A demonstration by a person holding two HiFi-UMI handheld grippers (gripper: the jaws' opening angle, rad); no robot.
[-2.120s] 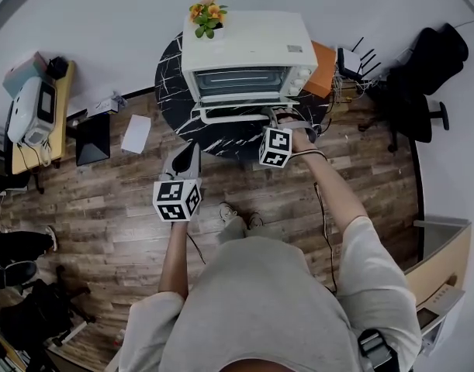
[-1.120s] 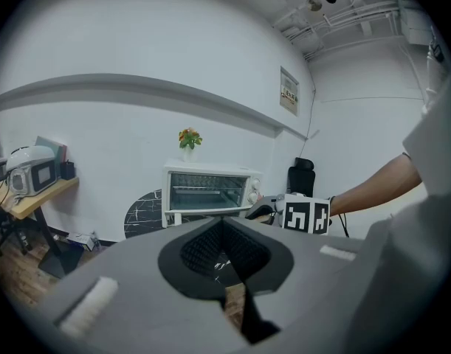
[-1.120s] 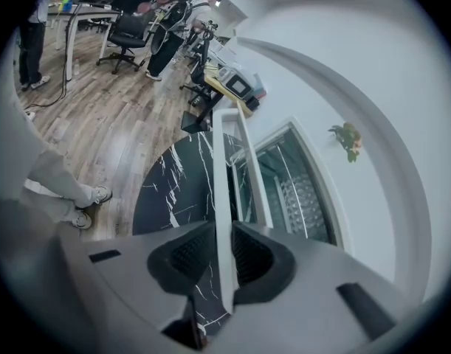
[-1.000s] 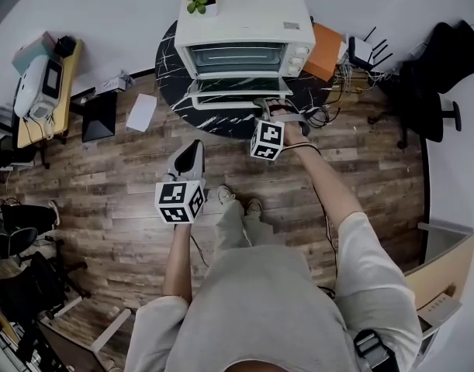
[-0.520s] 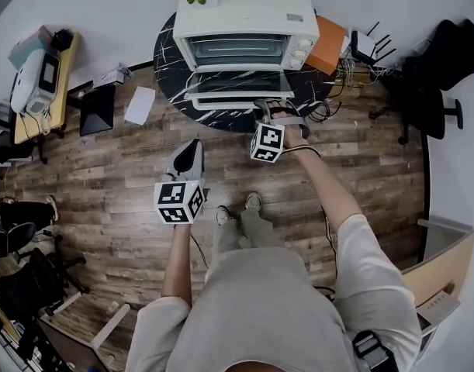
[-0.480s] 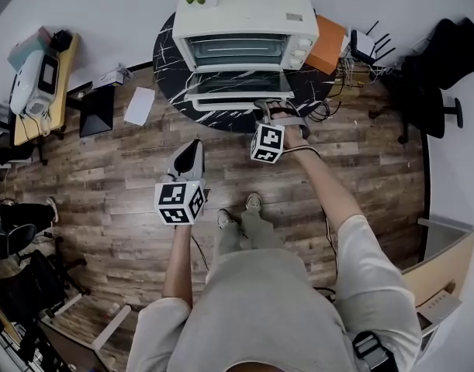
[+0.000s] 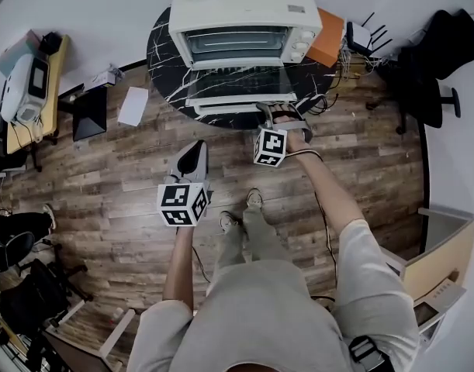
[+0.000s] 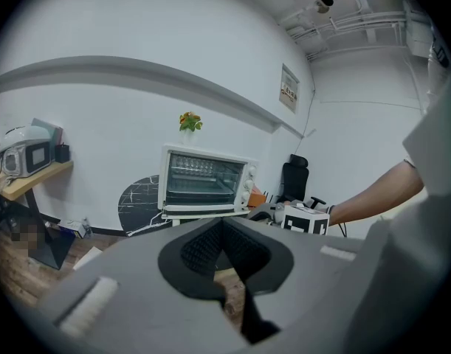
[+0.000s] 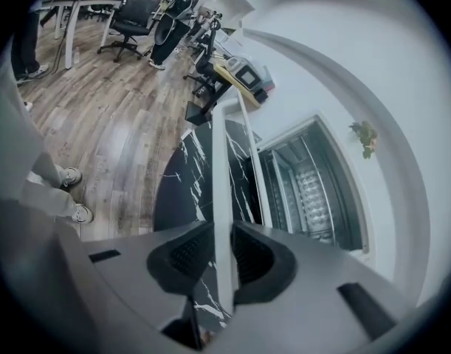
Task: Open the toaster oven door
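Clamping right gripper (image 9: 224, 253), ribbed pads tight on the slim white handle bar (image 9: 219, 183) of the glass door (image 7: 238, 84). Boxy white toaster oven (image 7: 244, 6) sits at 12 o'clock on the round black marble table (image 7: 160, 60). Door is lower than two seconds ago, near flat. Left gripper (image 8: 224, 245) closed and empty, at 7 o'clock from the door. Cables (image 7: 330, 103) at 3 o'clock.

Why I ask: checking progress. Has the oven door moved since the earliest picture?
Yes. The door has swung down, away from the oven, toward the table's front edge.
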